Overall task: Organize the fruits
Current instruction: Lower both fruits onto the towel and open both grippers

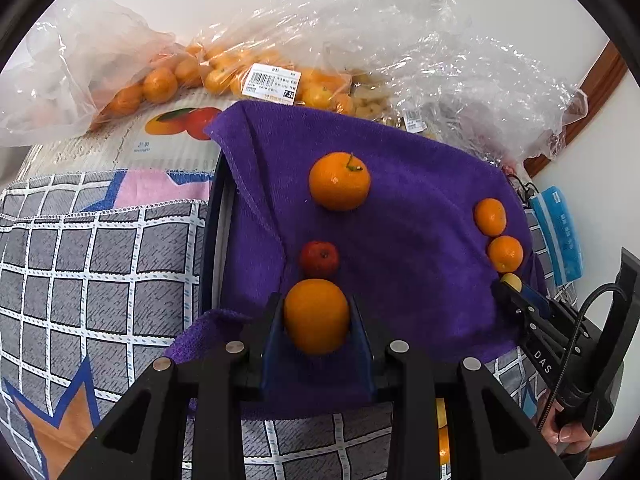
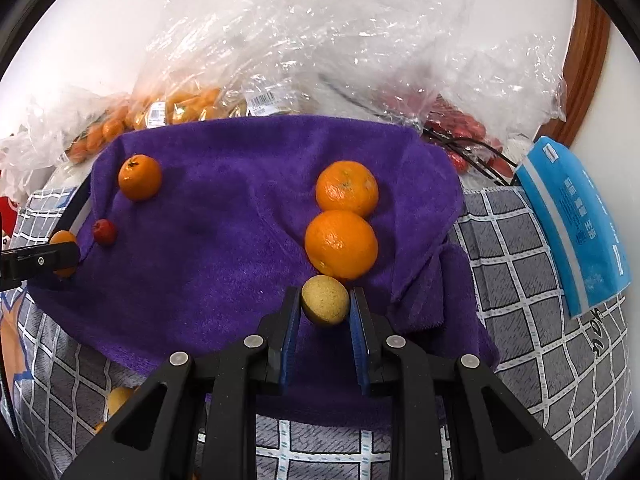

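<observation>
Fruits sit scattered on the purple towel (image 1: 420, 240), which is the landmark for all that follows. L gripper (image 1: 317, 316) is clamped on an orange (image 1: 316, 314), pads pressing both sides at about its widest part, just over the towel's near edge. R gripper (image 2: 325, 300) is closed on a small tan round fruit (image 2: 324, 299), rough-skinned, maybe a longan but can't tell for sure, held near the towel's near-right part, w/ a person's hand (image 1: 568, 434) on its handle.

Loose on the towel: a stemmed orange (image 1: 339, 181) near the middle, a small red fruit (image 1: 319, 259) just beyond the held orange, and two oranges (image 2: 346, 188) (image 2: 341, 243) touching each other toward the right side, the nearer one just beyond the tan fruit. Behind the towel's far edge lie clear plastic bags (image 1: 400, 40) w/ more citrus and other produce.

Handling, as a judgement: the orange is firm but gives a little, skin slightly waxy, moderate weight; grip across the equator as now, not near stem or base, else it squirts out. The tan fruit is light, thin-shelled, prob. cracks under hard squeeze; gentle pinch across the middle is enough. Both are round, so they'll roll once released; the towel's nap should slow that. Set down low, next to like fruit, and don't bump the touching pair.
</observation>
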